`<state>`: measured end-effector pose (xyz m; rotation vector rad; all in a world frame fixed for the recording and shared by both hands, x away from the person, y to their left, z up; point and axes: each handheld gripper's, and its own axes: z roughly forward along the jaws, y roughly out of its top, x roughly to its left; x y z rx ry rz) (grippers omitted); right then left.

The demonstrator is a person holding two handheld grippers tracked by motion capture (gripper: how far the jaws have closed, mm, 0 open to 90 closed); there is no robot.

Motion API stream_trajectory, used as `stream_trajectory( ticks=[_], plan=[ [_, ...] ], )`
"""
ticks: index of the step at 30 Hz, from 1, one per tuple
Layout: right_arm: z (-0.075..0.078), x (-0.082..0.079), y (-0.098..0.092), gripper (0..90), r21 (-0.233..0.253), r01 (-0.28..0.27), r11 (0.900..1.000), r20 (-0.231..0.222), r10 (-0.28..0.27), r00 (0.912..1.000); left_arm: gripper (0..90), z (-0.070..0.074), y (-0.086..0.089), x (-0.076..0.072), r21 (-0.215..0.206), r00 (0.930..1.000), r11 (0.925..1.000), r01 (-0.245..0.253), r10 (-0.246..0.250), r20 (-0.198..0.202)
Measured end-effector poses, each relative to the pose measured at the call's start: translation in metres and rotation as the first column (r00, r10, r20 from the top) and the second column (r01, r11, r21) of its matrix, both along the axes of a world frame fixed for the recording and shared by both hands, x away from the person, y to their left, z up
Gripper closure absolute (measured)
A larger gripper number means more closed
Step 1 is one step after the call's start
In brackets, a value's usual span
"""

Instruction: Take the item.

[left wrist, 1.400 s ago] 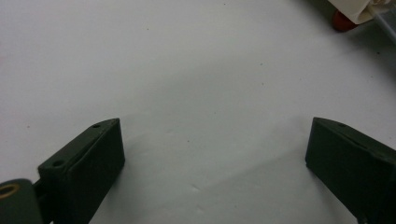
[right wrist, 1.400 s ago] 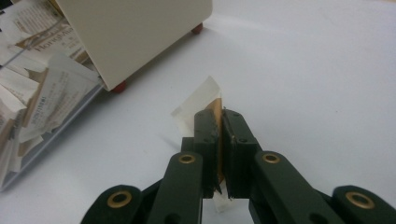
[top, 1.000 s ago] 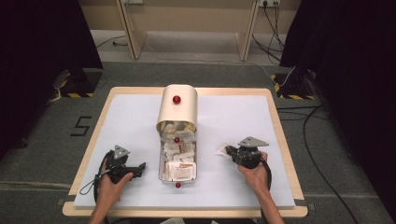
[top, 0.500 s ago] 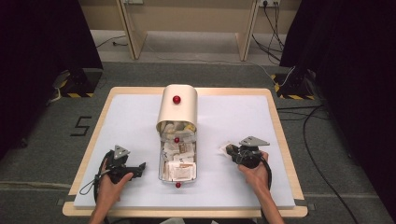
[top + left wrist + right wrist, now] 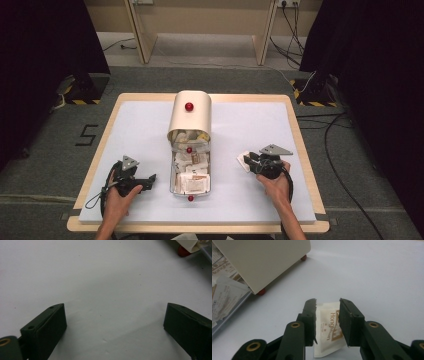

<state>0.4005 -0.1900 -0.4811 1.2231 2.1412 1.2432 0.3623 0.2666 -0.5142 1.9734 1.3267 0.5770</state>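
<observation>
A cream box [image 5: 190, 116] with red knobs stands mid-table. Its metal drawer [image 5: 172, 175] is pulled out toward me and holds several paper sachets [image 5: 192, 181]. In the right gripper view the box's side [image 5: 267, 260] and the drawer's sachets [image 5: 224, 297] lie at the left. My right gripper [image 5: 251, 162] is right of the drawer, its jaws drawn close on a white sachet [image 5: 328, 327] printed in brown, low over the table. That sachet [image 5: 243, 160] pokes out at the jaw tips. My left gripper [image 5: 148, 178] rests left of the drawer, open [image 5: 113, 322], with bare table between its jaws.
The pale blue mat [image 5: 250, 125] covers a wood-edged table [image 5: 300, 150]. Bare mat lies on both sides of the box. A red knob [image 5: 183, 251] of the drawer shows at the top right of the left gripper view. Cables trail on the floor at the right [image 5: 340, 165].
</observation>
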Motion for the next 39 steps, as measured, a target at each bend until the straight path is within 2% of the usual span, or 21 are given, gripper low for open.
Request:
stream_trajectory(
  ticks=[9,20,26,39],
  plan=[
    [0.005,-0.001,-0.004,59.6,0.017,0.012,1.0,0.006,-0.012,0.9999,3.8,0.0,0.0,0.0,0.0,1.0,1.0,0.0,0.0,0.0],
    [0.009,-0.005,-0.014,38.1,0.029,0.067,0.997,-0.023,-0.066,0.9975,3.8,0.0,0.0,0.0,-0.001,1.0,1.0,0.0,0.0,0.0],
    [0.008,-0.01,-0.017,35.2,-0.005,0.073,0.997,-0.024,-0.073,0.997,3.8,0.0,0.0,0.0,0.0,1.0,1.0,0.0,0.0,0.0],
    [0.01,-0.018,-0.019,31.1,0.014,0.064,0.998,-0.039,-0.063,0.9972,3.8,0.0,0.0,0.0,0.0,1.0,1.0,0.0,0.0,0.0]
  ],
)
